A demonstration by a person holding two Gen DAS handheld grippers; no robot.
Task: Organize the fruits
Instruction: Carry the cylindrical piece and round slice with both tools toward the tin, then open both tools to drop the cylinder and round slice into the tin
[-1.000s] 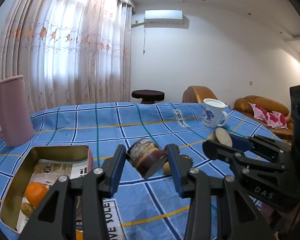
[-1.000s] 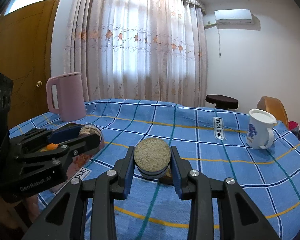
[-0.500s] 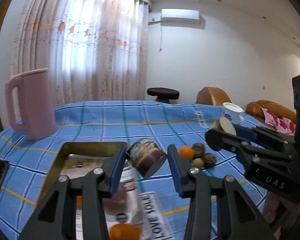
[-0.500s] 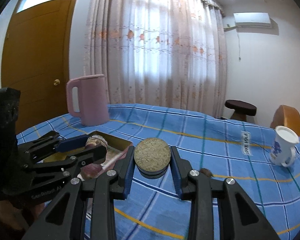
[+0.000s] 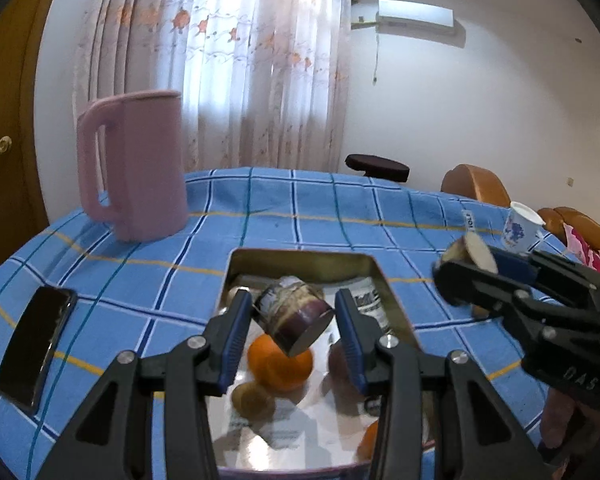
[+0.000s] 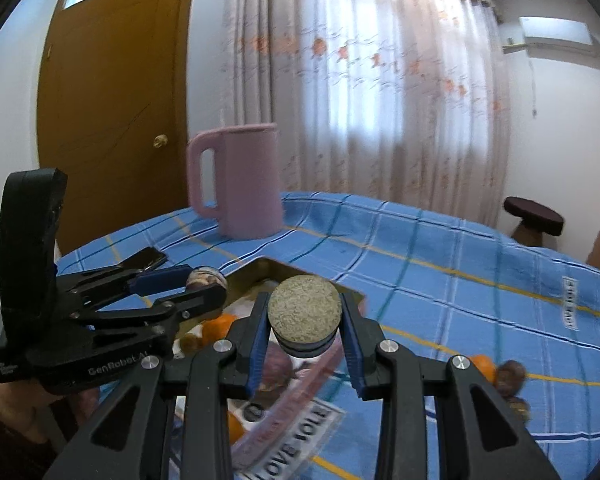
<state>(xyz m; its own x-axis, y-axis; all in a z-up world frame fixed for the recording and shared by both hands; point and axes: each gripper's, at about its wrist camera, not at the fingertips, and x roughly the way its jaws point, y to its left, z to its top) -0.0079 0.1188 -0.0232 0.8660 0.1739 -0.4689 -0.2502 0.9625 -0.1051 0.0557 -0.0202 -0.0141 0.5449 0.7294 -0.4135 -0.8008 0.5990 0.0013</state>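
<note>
My left gripper point(image 5: 294, 322) is shut on a purple-brown cut fruit piece point(image 5: 294, 322), held above the gold metal tray point(image 5: 300, 258). The tray holds an orange point(image 5: 280, 364), a brown kiwi-like fruit point(image 5: 252, 400) and other fruit. My right gripper point(image 6: 305, 334) is shut on a round tan-topped cut fruit piece point(image 6: 304, 314), held over the tray's near corner point(image 6: 268, 268). The right gripper shows in the left wrist view point(image 5: 466, 258), the left gripper in the right wrist view point(image 6: 206, 284). An orange point(image 6: 482, 364) and dark fruits point(image 6: 510, 374) lie on the cloth at the right.
A pink jug point(image 5: 134, 164) stands behind the tray on the blue checked tablecloth point(image 5: 320, 208). A black phone point(image 5: 36, 344) lies at the left edge. A white cup point(image 5: 520, 226) stands at the far right. A dark stool point(image 6: 534, 216) and sofa stand beyond the table.
Both grippers have swung left with their fruit pieces, from the loose fruit on the cloth to over the tray. The jug and door now show closer.
</note>
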